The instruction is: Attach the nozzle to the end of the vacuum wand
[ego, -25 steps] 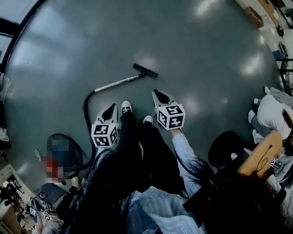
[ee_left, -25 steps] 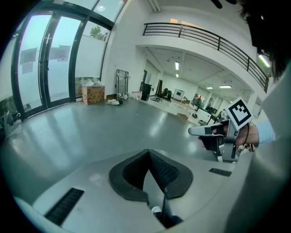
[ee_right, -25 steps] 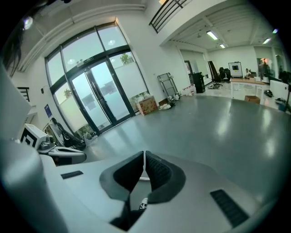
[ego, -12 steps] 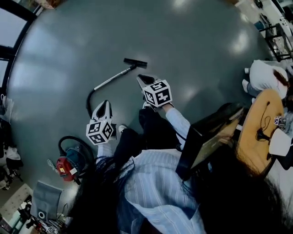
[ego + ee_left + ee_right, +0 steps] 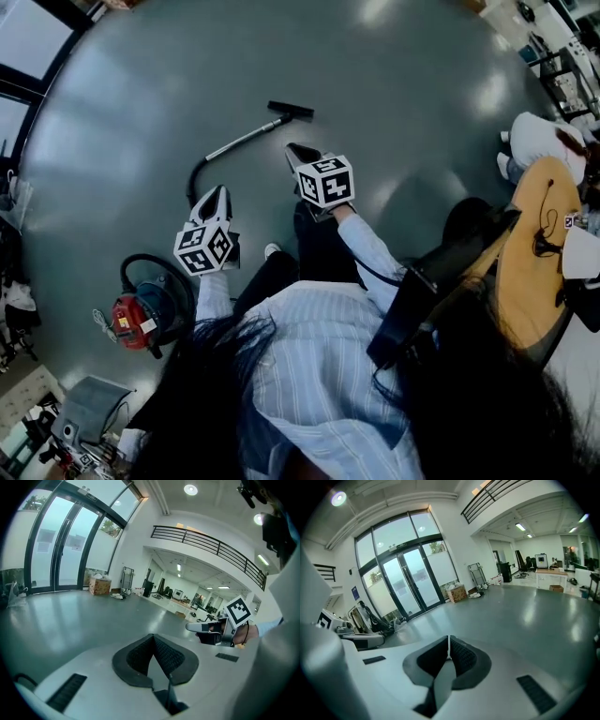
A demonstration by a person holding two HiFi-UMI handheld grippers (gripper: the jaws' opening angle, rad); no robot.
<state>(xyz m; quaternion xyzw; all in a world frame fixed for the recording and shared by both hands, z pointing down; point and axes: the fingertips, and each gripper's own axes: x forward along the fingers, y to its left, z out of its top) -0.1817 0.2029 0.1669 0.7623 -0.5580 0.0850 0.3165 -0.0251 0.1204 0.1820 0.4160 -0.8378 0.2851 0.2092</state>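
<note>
In the head view the silver vacuum wand [image 5: 242,141] lies on the grey floor, and the black nozzle [image 5: 291,110] sits against its far end. A black hose [image 5: 194,176] curves back from the wand to the red and blue vacuum body [image 5: 141,314]. My left gripper [image 5: 218,191] hangs above the floor near the hose bend, shut and empty. My right gripper [image 5: 293,149] is right of the wand, short of the nozzle, also shut and empty. In the left gripper view the left gripper's [image 5: 152,638] pads meet. The right gripper view shows the right gripper [image 5: 449,645] the same way.
A round wooden table [image 5: 530,272] and a dark chair [image 5: 427,300] stand at the right, with a person in white [image 5: 544,141] beyond. Glass doors [image 5: 410,581] and a cardboard box [image 5: 458,593] line the far wall. The person's feet [image 5: 272,251] are between the grippers.
Both grippers have risen from the floor and drawn back from the wand, staying shut. The head camera has lifted and swung, so the vacuum body shows in full.
</note>
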